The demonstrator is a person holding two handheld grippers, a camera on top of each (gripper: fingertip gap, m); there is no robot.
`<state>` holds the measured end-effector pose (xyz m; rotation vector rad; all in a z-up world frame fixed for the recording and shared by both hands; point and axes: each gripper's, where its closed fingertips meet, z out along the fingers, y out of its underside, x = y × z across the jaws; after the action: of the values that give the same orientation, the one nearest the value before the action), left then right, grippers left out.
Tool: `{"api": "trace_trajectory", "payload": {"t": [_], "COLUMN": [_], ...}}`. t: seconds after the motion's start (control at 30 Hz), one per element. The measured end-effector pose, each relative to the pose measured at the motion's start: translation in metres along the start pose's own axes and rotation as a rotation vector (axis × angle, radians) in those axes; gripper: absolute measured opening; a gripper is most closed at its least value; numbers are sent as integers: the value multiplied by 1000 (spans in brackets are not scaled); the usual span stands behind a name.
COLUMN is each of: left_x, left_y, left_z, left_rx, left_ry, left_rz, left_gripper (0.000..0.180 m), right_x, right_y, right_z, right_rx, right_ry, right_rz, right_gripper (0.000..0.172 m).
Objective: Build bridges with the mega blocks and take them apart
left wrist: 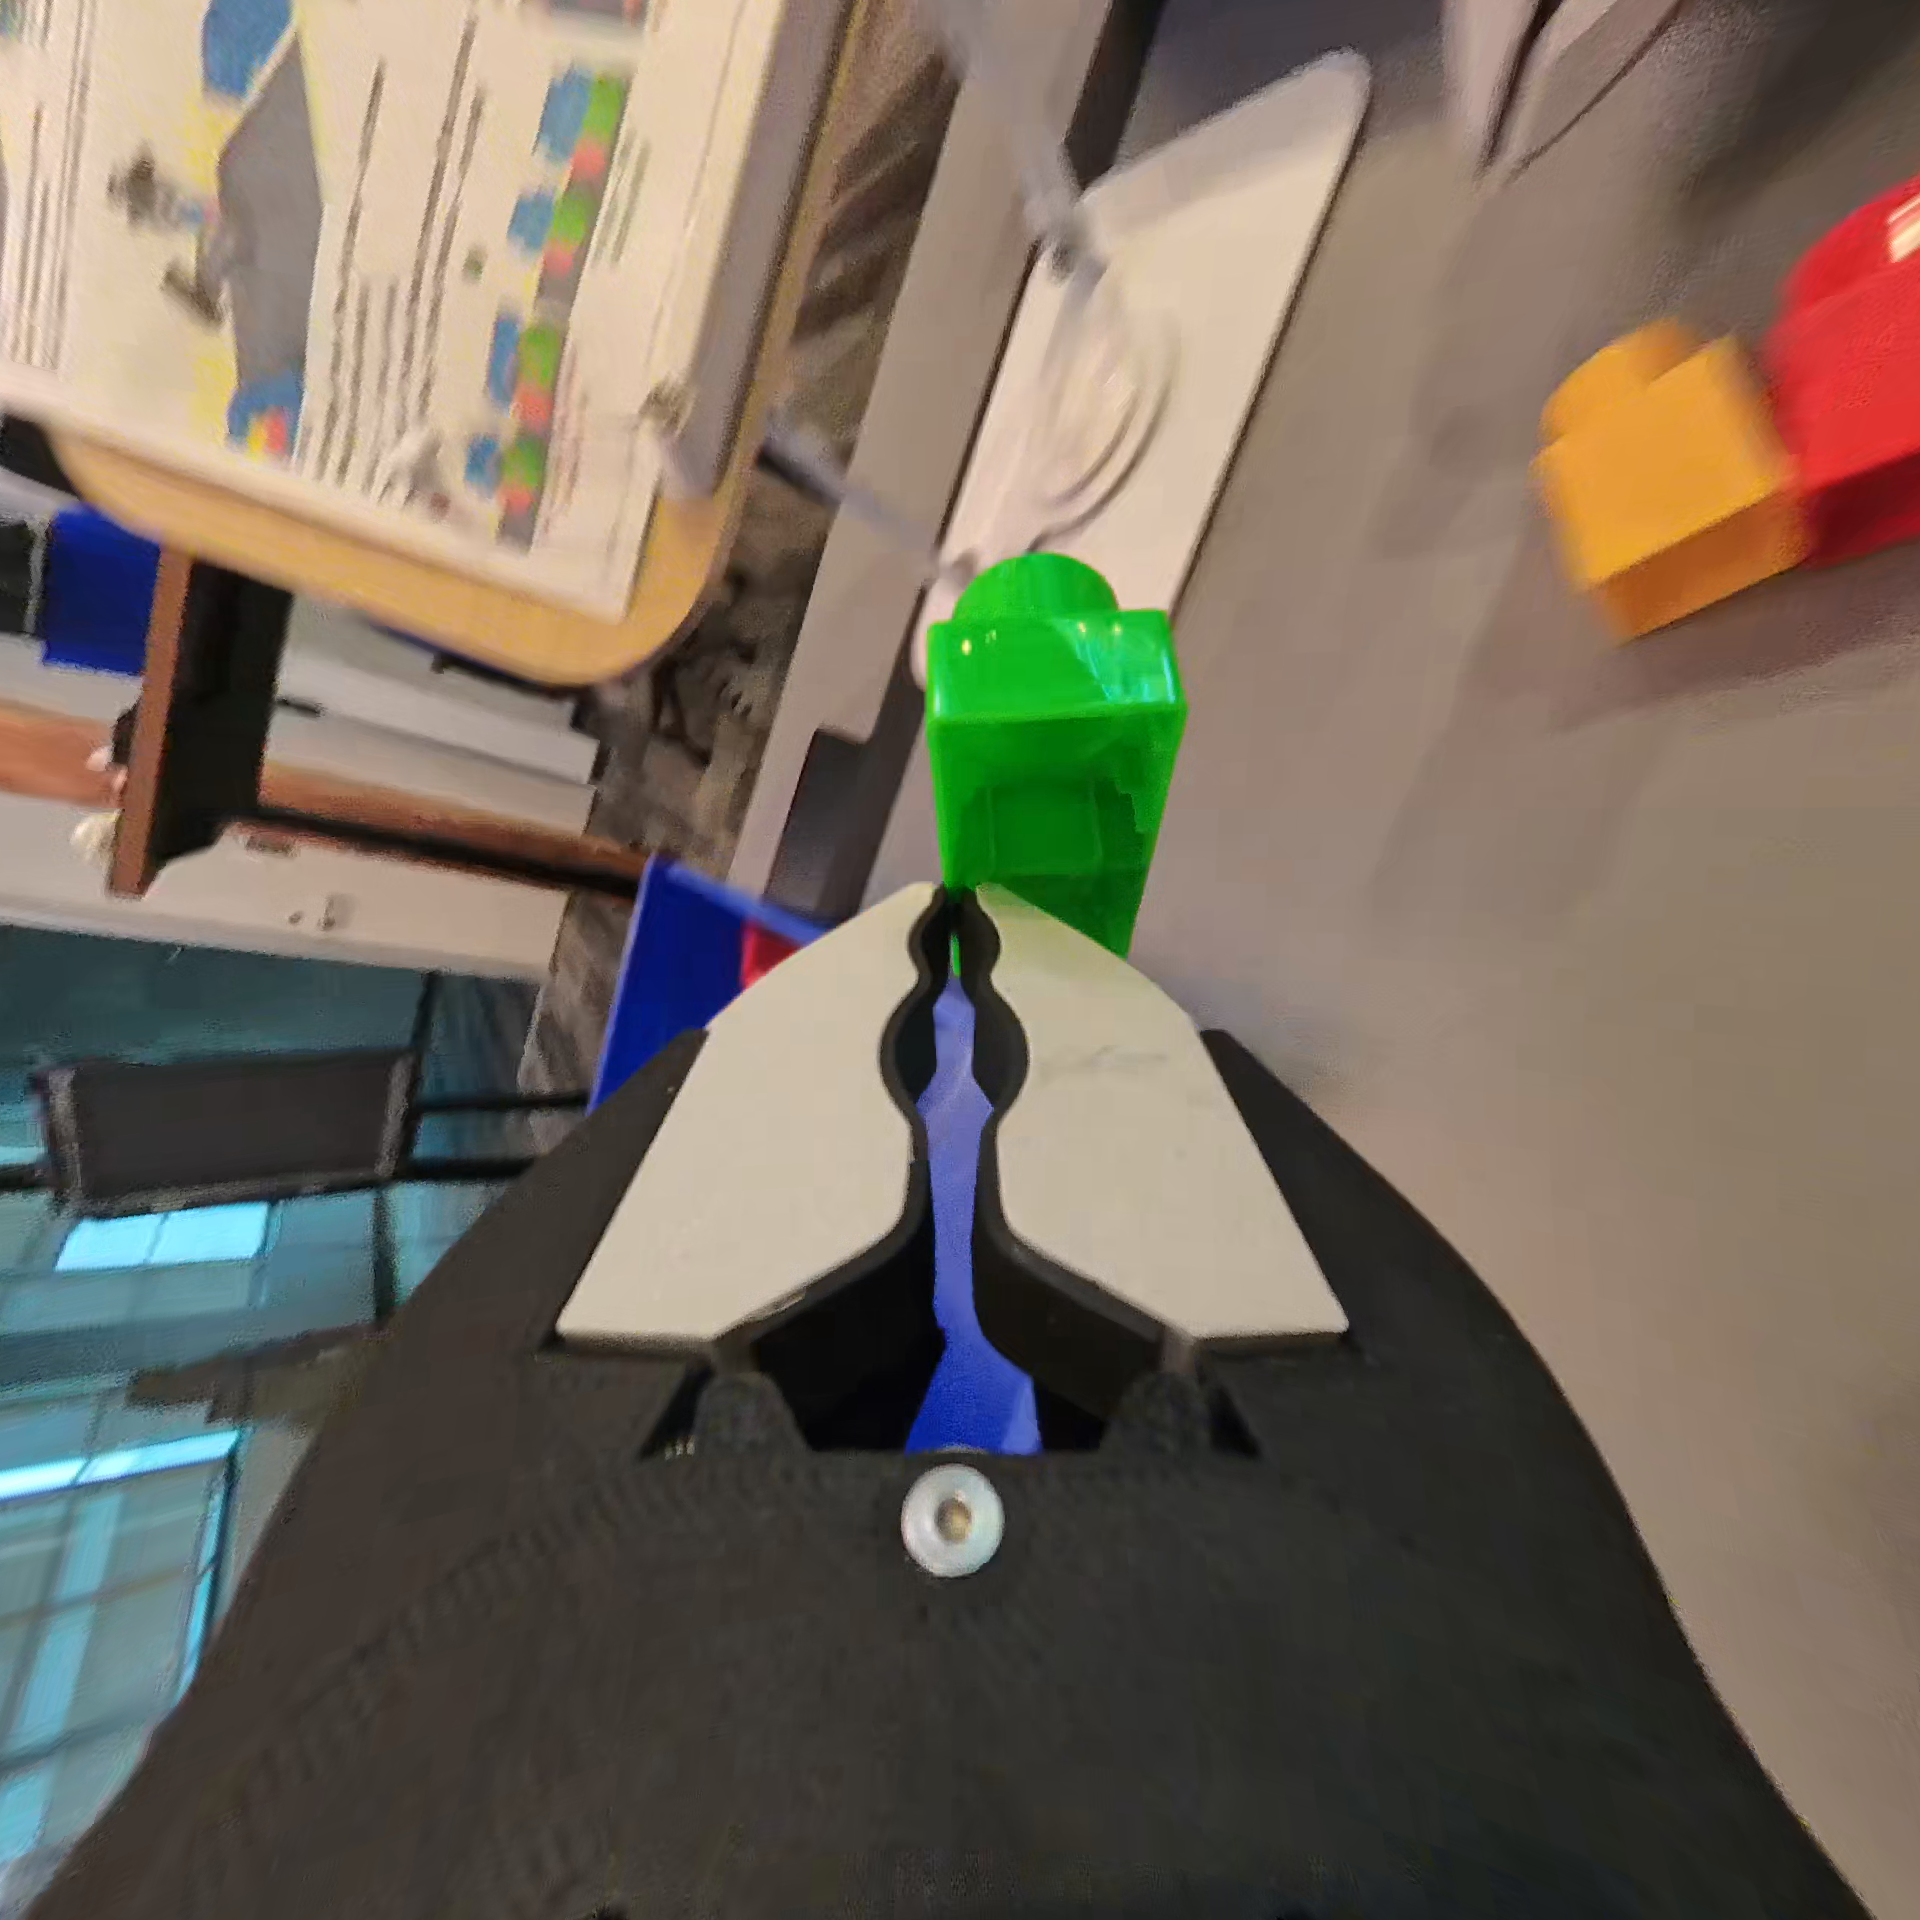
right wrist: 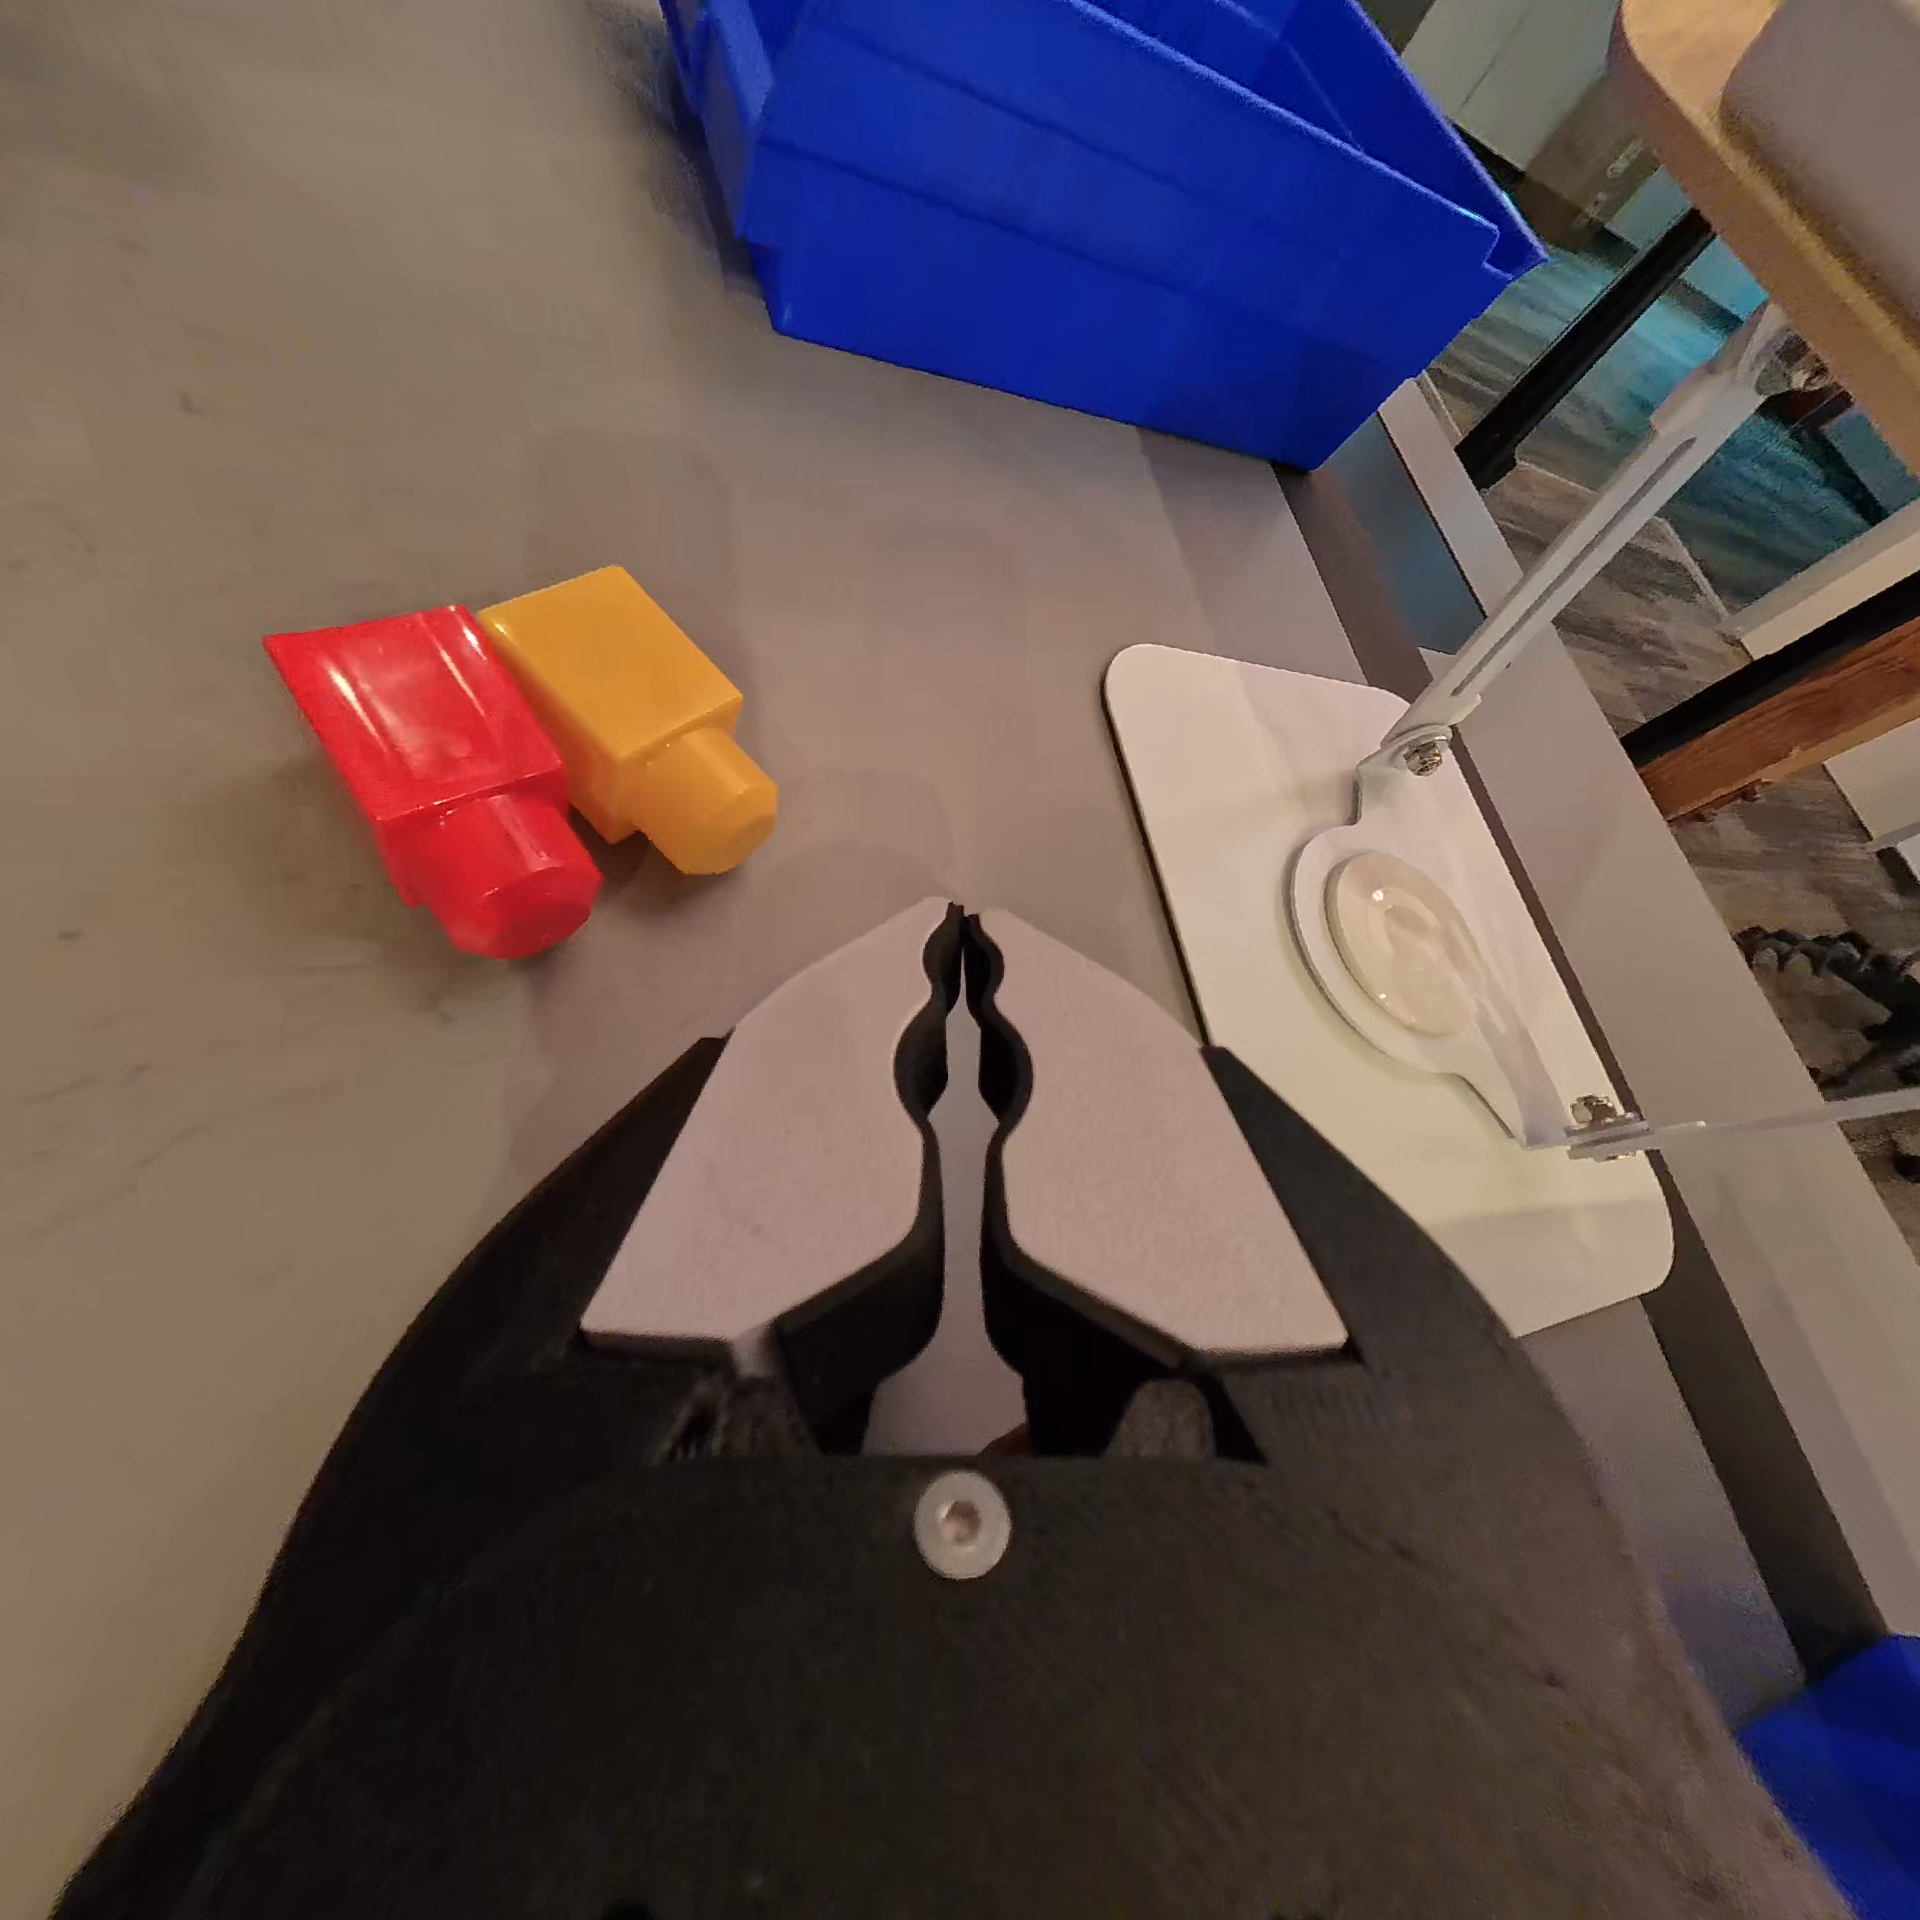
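In the left wrist view my left gripper (left wrist: 961, 899) is shut on the thin lower wall of a green block (left wrist: 1049, 727). The block sticks out ahead of the fingertips with its stud pointing away, off the grey table (left wrist: 1455, 935). A yellow block (left wrist: 1662, 478) and a red block (left wrist: 1860, 374) lie side by side on the table beyond it, blurred. In the right wrist view my right gripper (right wrist: 961, 914) is shut with nothing between its pads, above the table. The red block (right wrist: 436, 769) and the yellow block (right wrist: 634, 707) lie on their sides to its front left, touching each other.
A blue bin (right wrist: 1091, 260) stands at the far side of the table; it also shows in the left wrist view (left wrist: 675, 987). A white plate with a suction mount and metal arms (right wrist: 1247, 831) lies near the table's right edge. Another blue item (right wrist: 1839, 1787) sits at the lower right. The grippers' ends are close to 20 cm from one another. About 25 cm separates my right fingertips from the blue item (right wrist: 1839, 1787).
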<state>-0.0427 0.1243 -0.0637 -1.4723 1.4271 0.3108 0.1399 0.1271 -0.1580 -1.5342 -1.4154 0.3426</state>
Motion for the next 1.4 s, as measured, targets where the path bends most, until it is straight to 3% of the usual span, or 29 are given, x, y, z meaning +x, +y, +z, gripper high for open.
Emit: {"api": "trace_trajectory", "payload": {"t": [0.13, 0.2, 0.37, 0.53, 0.63, 0.9, 1.13, 1.4], "left_x": [46, 73, 99, 84, 76, 98, 119, 106], "left_y": [-23, -33, -40, -38, -42, -79, -89, -89], "left_z": [11, 17, 36, 73, 96, 141, 145, 131], "left_rx": [-3, 57, 107, -2, -78, -76, -87, -24], "left_ry": [78, 193, 311, 297, 281, 280, 387, 405], "left_rz": [39, -112, -375, -372, -277, -17, 38, -62], "left_gripper": [1, 1, 1, 1, 1, 1, 3, 28], "right_x": [-10, -16, -28, -29, -27, -23, -19, -19], "right_y": [1, 2, 0, -2, -1, 4, 13, 15], "right_z": [-7, -10, -14, -19, -26, -46, -55, -55], "right_rx": [6, 6, 17, 33, 45, 76, 62, 60], "right_ry": [-20, -33, -59, -55, -33, 19, 39, 35], "right_rz": [30, 35, 33, 62, 78, 96, 115, 121], "right_gripper": [0, 0, 0, 0, 0, 0, 0, 0]}}
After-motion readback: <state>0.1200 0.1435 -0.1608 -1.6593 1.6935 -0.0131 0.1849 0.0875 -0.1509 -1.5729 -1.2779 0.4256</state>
